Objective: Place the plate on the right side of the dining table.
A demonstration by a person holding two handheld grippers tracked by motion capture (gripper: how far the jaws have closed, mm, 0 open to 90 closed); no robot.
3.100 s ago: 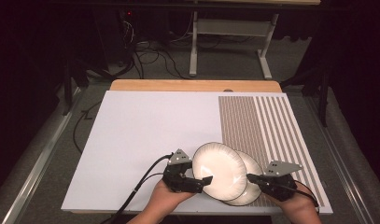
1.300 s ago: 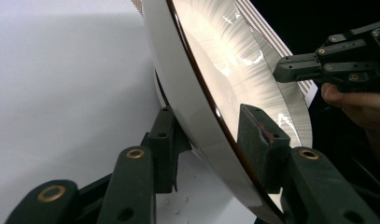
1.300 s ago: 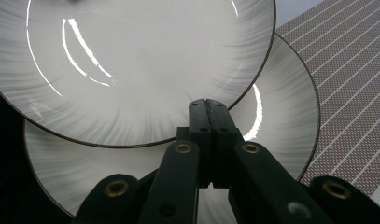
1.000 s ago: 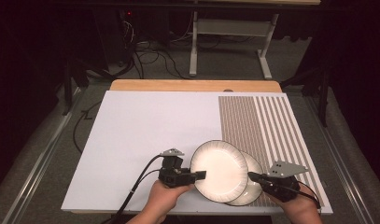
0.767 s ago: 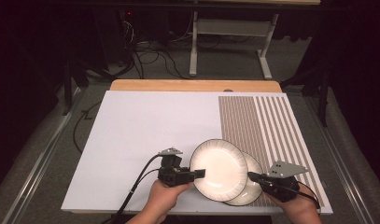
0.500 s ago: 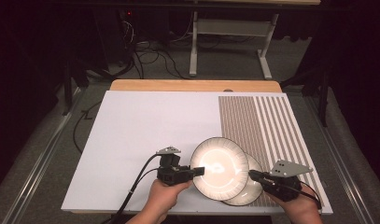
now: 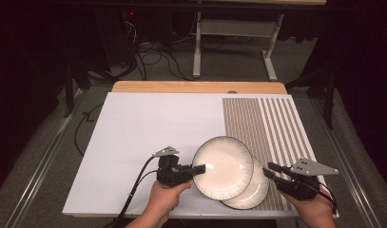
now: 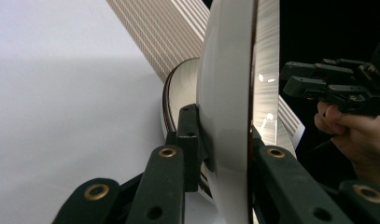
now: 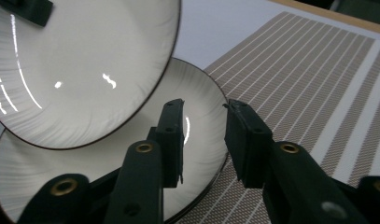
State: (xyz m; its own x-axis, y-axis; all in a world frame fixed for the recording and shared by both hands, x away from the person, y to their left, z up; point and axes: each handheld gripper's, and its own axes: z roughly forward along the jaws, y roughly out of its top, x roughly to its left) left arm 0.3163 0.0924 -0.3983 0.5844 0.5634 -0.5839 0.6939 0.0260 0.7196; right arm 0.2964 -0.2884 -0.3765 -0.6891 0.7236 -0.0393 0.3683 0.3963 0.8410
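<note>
Plates overlap near the striped mat point(image 7: 272, 123): our left gripper point(image 7: 197, 169) clamps the upper plate point(image 7: 223, 167) by its rim, off the mat. The lower plate point(image 7: 254, 189) lies on it, beside our right gripper point(image 7: 268, 170), jaws apart and empty.

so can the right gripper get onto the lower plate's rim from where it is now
Probably yes. The right gripper is open and poised at the lower plate rim's near edge, and the upper plate, held up by the left gripper, leaves that edge uncovered.
</note>
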